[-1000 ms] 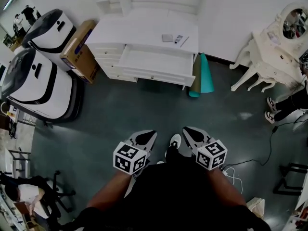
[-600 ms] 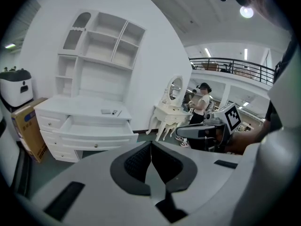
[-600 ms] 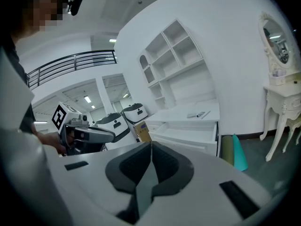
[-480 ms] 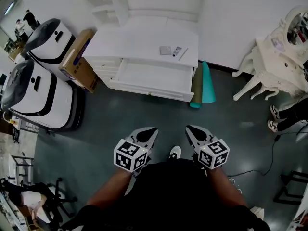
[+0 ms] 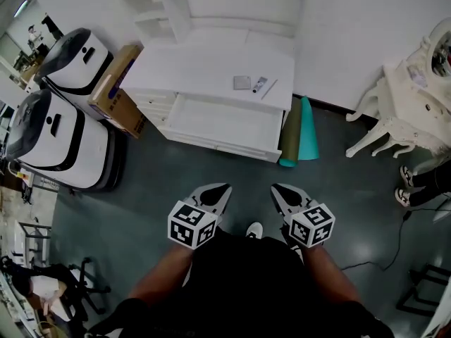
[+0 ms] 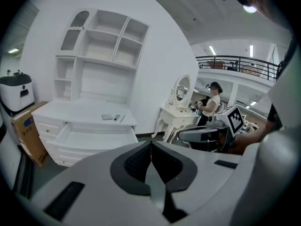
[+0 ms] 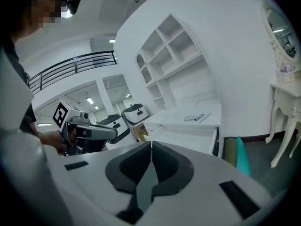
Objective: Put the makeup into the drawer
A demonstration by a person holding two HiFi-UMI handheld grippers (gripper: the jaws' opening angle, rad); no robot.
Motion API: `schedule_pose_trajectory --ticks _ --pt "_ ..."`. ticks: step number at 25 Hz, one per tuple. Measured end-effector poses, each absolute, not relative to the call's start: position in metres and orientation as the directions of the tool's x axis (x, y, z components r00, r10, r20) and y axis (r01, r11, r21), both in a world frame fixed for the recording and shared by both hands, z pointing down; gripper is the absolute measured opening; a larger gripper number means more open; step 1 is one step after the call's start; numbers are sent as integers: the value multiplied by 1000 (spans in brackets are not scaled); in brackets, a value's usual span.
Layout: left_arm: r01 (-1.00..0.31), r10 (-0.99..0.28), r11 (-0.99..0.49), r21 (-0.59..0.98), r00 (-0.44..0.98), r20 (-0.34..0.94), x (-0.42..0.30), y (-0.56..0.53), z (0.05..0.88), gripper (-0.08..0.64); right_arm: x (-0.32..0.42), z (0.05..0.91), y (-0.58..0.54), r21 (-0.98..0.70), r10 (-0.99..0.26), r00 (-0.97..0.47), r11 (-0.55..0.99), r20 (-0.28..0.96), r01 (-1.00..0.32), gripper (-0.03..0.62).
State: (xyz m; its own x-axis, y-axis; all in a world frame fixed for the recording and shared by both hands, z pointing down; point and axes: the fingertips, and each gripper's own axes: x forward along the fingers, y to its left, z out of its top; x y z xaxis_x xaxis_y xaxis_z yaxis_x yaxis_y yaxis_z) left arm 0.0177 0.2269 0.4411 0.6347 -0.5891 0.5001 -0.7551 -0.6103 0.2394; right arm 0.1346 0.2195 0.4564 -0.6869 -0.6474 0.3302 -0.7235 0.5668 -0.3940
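- The white counter with an open shelf unit on top (image 5: 204, 58) stood against the wall ahead. In the head view it lay lower and nearer to the tools than a second before. So the person had walked towards it, though by my judgement it was not yet within reach.
- Its wide white drawer (image 5: 218, 124) was pulled out and looked bare inside, so no opening step seemed needed.
- The left tool (image 5: 217, 189) and the right tool (image 5: 280, 189) were carried side by side over the dark grey floor (image 5: 176, 174), well apart from the counter. Each tool's own view showed its jaws pressed together with nothing between them, so both were closed and empty.
- The makeup lay untouched on the counter top, behind the drawer's right part. It was a flat grey square case (image 5: 242, 82), a small dark-and-white tube (image 5: 259, 84) just beside it, and a thin pale stick (image 5: 269, 89) beside the tube.
- The task looked to be only at the approach, and a tool would have to open before any pick-up.
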Motion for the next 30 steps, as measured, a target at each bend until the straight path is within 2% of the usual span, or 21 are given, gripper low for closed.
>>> schedule_pose_trajectory --ticks 12,30 --pt "-713 -522 -661 234 661 539 56 210 453 11 168 476 211 -437 -667 -658 505 350 -744 28" --pt "-693 -487 -680 241 672 558 51 164 459 12 158 491 172 -448 -672 -641 475 371 -757 28"
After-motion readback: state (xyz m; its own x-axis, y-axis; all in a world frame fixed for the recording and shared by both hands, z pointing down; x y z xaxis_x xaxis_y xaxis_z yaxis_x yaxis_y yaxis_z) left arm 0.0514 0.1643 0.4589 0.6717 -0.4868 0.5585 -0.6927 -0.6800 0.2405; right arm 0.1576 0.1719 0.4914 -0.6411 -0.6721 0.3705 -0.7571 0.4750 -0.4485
